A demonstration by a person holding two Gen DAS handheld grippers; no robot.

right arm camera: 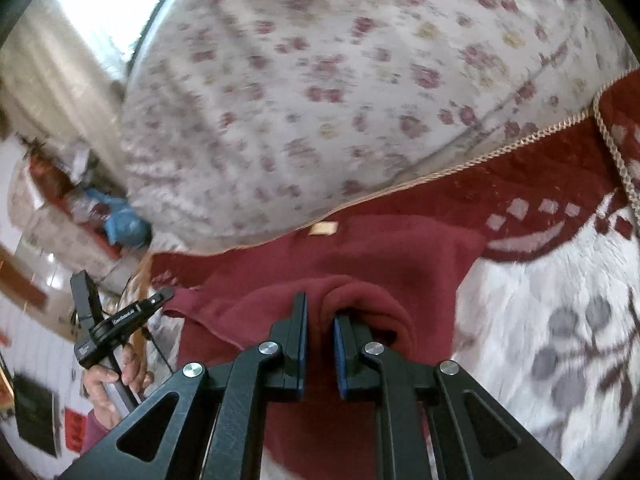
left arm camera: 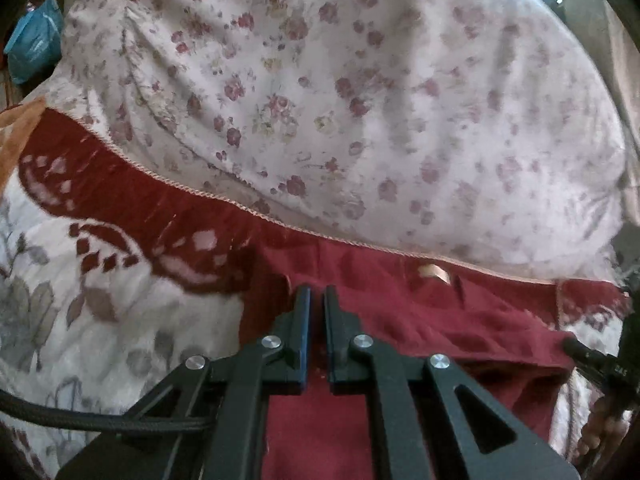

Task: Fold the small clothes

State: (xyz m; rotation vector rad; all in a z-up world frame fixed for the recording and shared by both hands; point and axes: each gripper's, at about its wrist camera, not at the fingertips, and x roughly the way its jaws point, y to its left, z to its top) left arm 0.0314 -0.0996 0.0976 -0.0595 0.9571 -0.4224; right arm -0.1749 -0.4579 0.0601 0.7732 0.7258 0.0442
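Note:
A dark red garment point(left arm camera: 420, 316) lies on a bed, with a tan label point(left arm camera: 436, 272) near its far edge. My left gripper point(left arm camera: 317, 294) is nearly shut, pinching the garment's left edge. In the right wrist view the same garment point(right arm camera: 360, 256) is bunched into a fold point(right arm camera: 360, 300) around my right gripper point(right arm camera: 322, 308), which is shut on that fold. The left gripper point(right arm camera: 160, 294) shows at the left there, gripping the garment's other corner, held by a hand point(right arm camera: 116, 384).
A red, white and grey patterned blanket point(left arm camera: 100, 280) with corded trim lies under the garment. A floral white sheet point(left arm camera: 320, 80) covers the bed beyond. A blue bag point(left arm camera: 32, 40) sits at the far left; room clutter point(right arm camera: 60, 200) lies off the bed's edge.

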